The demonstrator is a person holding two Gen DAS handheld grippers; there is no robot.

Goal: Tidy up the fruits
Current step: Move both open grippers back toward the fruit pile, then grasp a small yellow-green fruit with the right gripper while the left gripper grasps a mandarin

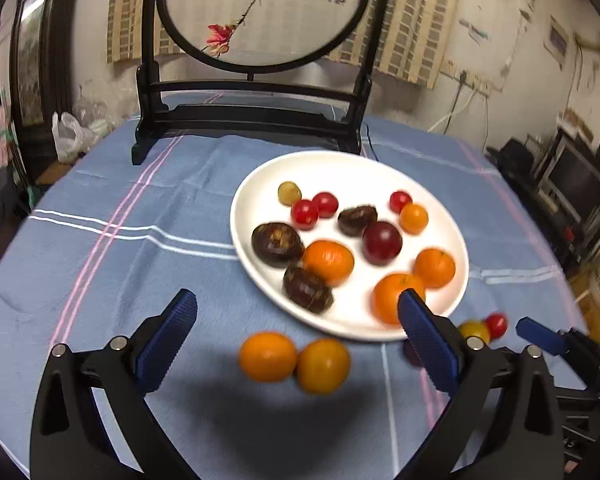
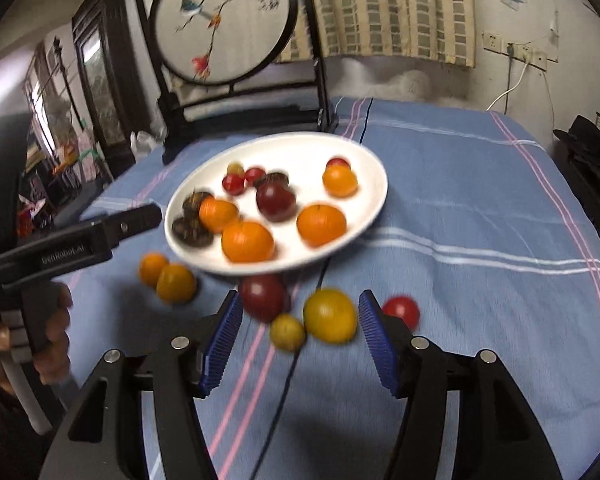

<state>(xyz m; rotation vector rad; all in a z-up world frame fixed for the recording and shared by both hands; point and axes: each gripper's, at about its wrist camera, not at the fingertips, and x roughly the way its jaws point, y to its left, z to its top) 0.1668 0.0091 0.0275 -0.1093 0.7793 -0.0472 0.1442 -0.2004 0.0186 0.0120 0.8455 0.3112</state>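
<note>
The desk, under a blue striped cloth, carries a white plate already holding most of the fruit. Near the plate's front rim lie two oranges, between the wide, empty left hand-held gripper. The right hand-held gripper stands half open around nothing, loosely framing a yellow-orange fruit (blurred, perhaps a tomato). Collecting strays seems underway; next, close on one.
</note>
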